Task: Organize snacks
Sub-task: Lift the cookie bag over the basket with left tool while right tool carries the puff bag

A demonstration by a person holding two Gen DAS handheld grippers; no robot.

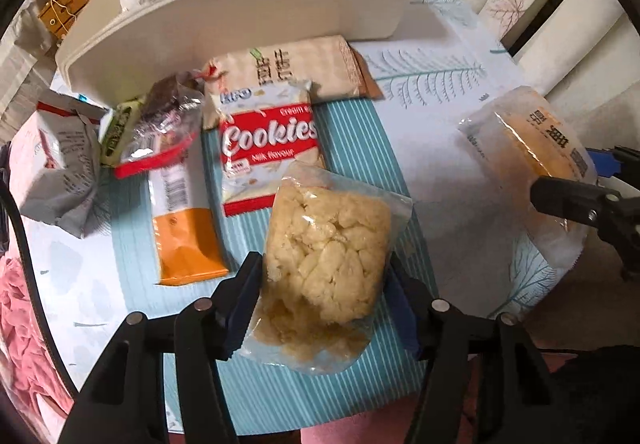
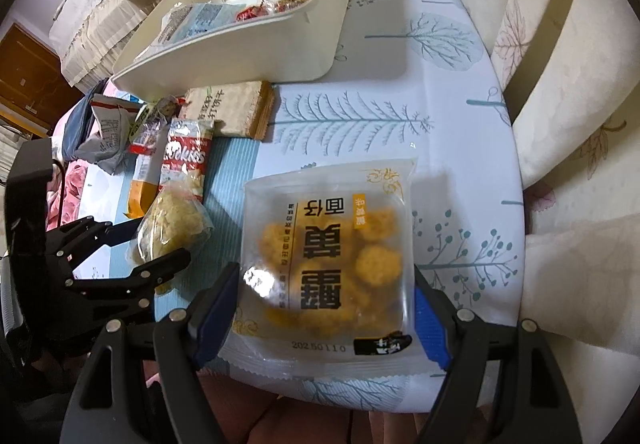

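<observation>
Clear plastic, pale crumbly cake inside: that pale cake packet [image 1: 326, 264] sits between the fingers of my left claw [image 1: 326, 284], both blue pads pressed to its sides, gripped near the front edge of the desk [image 1: 432, 148]. From the right wrist view the same packet [image 2: 170, 228] shows at left, with the left claw [image 2: 132, 256] clamped on it.

My right claw [image 2: 324, 308] holds a frosted packet of orange biscuits [image 2: 332, 256], black characters printed on it, a pad against each side edge. In the left view it appears at far right [image 1: 528, 148], raised off the desk, one black finger [image 1: 568, 200] across it.

Beyond the cake packet, on a blue striped mat [image 1: 352, 140]:
- red and white Cookies pack [image 1: 268, 148], touching the cake packet's far corner
- orange and white bar [image 1: 184, 220] to its left, a clear red-edged wrapper [image 1: 160, 136] lying over its top
- beige wafer pack [image 1: 288, 68] behind the Cookies pack
- crumpled grey and white bag [image 1: 60, 168] at far left

Behind all these stands a white slotted bin [image 2: 256, 44], with a blue and white packet [image 2: 192, 20] and some small wrapped sweets [image 2: 272, 6] inside. The desk cloth is white, printed with blue-green trees.
</observation>
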